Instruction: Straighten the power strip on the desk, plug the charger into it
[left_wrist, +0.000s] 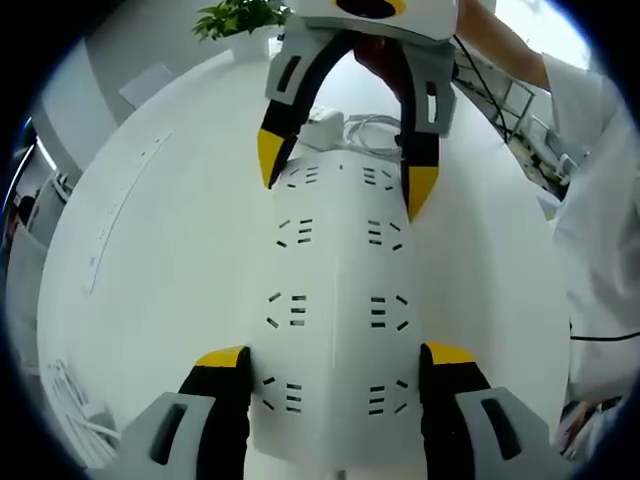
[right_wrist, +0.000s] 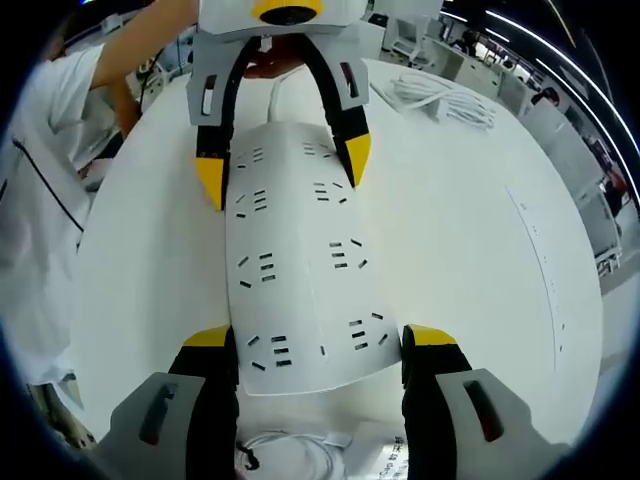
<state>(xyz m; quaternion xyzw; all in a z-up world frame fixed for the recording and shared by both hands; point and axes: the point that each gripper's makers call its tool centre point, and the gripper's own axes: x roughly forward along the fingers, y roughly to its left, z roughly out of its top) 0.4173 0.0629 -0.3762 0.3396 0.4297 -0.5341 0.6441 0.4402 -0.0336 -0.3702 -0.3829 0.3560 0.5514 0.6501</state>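
A white power strip (left_wrist: 335, 260) with several socket rows lies flat on the white desk (left_wrist: 160, 260). My left gripper (left_wrist: 335, 358) clasps its near end, yellow-tipped jaws pressed to both long sides. My right gripper (left_wrist: 345, 175) straddles the far end the same way. In the right gripper view the strip (right_wrist: 300, 270) runs from my right gripper (right_wrist: 318, 340) up to the left gripper (right_wrist: 283, 165). A white charger block (left_wrist: 325, 125) with coiled cable (left_wrist: 375, 130) rests on the desk just beyond the strip's far end.
A person in a white sleeve (left_wrist: 600, 220) stands at the desk edge (right_wrist: 40, 200). Another white coiled cable bundle (right_wrist: 440, 100) lies on the desk. A green plant (left_wrist: 240, 18) stands at the far edge. Office desks fill the background.
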